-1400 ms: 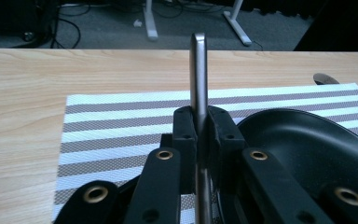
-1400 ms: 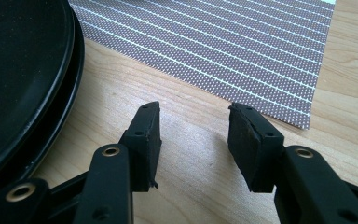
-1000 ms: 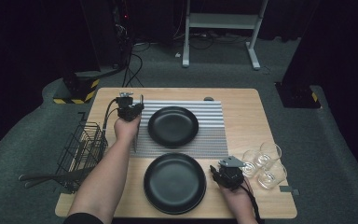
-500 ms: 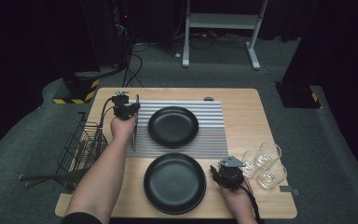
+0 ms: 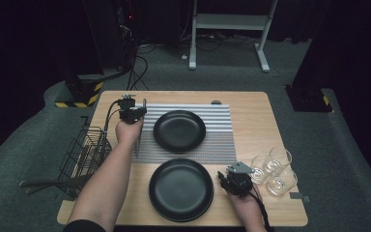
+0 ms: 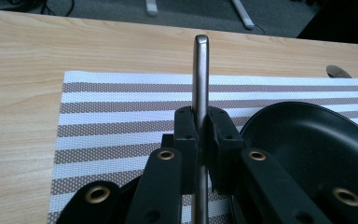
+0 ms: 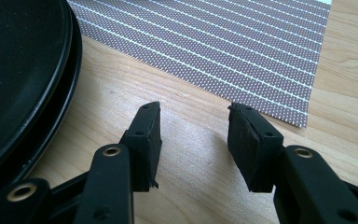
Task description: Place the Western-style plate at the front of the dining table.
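My left gripper (image 5: 134, 113) is shut on a piece of metal cutlery (image 5: 138, 142) over the left edge of the striped placemat (image 5: 220, 145). In the left gripper view the jaws (image 6: 200, 128) clamp the cutlery's flat handle (image 6: 200, 65), which sticks out past them; its working end is hidden. A black plate (image 5: 179, 131) sits on the placemat just right of that gripper. A second black plate (image 5: 181, 189) lies at the table's front. My right gripper (image 5: 229, 180) rests beside its right rim, open over bare wood (image 7: 193, 130) with nothing between its jaws.
Three clear glasses (image 5: 273, 170) stand at the right, close to my right gripper. A black wire basket (image 5: 84, 152) hangs off the table's left edge, with utensils (image 5: 53, 182) sticking out of it. Dark floor surrounds the wooden table (image 5: 251, 108).
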The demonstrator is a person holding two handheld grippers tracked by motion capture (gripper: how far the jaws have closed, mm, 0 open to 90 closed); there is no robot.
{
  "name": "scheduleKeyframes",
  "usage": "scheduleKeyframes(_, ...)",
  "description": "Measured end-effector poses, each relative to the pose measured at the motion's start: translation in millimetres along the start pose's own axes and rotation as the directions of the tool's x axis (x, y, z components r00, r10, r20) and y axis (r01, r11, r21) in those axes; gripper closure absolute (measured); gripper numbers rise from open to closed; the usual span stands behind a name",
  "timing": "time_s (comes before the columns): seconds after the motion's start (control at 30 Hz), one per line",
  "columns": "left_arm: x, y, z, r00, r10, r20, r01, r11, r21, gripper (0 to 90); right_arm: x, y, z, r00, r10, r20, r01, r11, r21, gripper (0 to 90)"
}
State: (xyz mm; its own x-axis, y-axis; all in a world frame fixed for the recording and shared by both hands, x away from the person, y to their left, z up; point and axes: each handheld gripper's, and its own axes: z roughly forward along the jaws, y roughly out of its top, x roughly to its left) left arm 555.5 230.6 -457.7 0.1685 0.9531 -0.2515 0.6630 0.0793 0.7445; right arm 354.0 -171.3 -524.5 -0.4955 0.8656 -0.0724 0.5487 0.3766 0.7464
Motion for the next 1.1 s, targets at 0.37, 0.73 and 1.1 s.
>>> scheduleKeyframes(0.37, 0.5, -2.6, 7.4, 0.9999, -0.013, 0.003, 0.013, 0.9998, 0.014, 83.4, 0.3, -0.3, -0.5, 1.0000, -0.004, -0.001, 0.004, 1.000, -0.002, 54.4)
scheduleKeyframes(0.73, 15.7, -4.4, 12.2, 0.9966, -0.082, 0.002, 0.082, 0.9963, 0.024, 83.1, 1.0, -0.2, -0.3, 1.0000, -0.007, -0.001, 0.007, 1.000, 0.002, 54.5)
scheduleKeyframes(1.1, 23.2, -6.4, 18.8, 0.9911, -0.133, -0.008, 0.133, 0.9903, 0.041, 82.9, 2.1, -0.4, -0.4, 0.9999, -0.017, 0.000, 0.017, 1.000, -0.001, 54.5)
